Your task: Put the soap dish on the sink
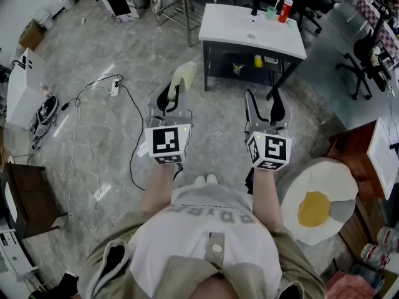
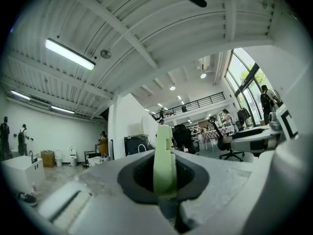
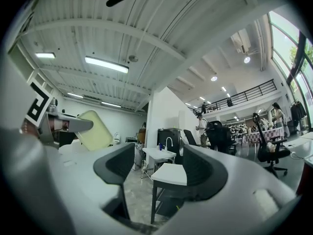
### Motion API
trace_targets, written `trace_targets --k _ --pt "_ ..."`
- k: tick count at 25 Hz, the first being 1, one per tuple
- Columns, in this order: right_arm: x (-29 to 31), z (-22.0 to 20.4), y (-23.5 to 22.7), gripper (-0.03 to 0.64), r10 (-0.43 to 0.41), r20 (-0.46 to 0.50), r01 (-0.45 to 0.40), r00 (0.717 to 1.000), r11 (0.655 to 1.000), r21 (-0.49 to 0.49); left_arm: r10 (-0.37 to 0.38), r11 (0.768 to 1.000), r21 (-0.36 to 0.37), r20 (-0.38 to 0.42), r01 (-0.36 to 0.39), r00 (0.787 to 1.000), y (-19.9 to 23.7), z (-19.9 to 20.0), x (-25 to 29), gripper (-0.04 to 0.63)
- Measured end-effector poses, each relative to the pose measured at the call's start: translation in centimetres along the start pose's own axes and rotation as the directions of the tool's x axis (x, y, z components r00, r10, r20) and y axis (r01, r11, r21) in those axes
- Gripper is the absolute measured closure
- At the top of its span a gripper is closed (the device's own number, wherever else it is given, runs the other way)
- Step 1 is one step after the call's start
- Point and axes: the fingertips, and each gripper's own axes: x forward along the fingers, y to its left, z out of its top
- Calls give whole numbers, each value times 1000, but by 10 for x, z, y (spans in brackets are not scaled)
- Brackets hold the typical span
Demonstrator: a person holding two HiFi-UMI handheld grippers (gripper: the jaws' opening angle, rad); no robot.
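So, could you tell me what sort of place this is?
Probably a large open-plan workshop or lab hall: a freestanding sink unit stands in the middle, with office chairs around and a railed mezzanine above.

I count one left gripper (image 1: 170,93), one right gripper (image 1: 264,96), one soap dish (image 1: 183,76), one sink (image 1: 234,25), one cup (image 1: 271,12) and one red bottle (image 1: 285,9).

We find the soap dish (image 1: 183,77) in the left gripper (image 1: 169,96), left of the right gripper (image 1: 265,98). The sink (image 1: 230,22) stands ahead, seemingly well apart.
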Motion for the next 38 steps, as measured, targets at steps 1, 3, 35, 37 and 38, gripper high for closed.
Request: trace_targets --k 1,3,35,37,38 --pt "1 0 -2 319 2 -1 -2 1000 1000 1 1 1000 0 -1 -1 1000 -1 0 1 576" --pt "3 -1 -7 319 6 -4 -6 1000 1000 4 5 1000 -3 -6 -5 1000 -4 0 4 575" --pt "121 -25 -54 319 -60 -39 61 997 998 17 -12 999 -49 -3 11 1000 42 -21 127 576" --pt "136 -23 -54 319 -68 -33 68 997 998 15 -19 999 -48 2 19 1000 51 -23 140 576" --pt "143 -24 -53 319 -71 -32 72 997 997 13 -23 999 -47 3 23 1000 56 -25 145 576"
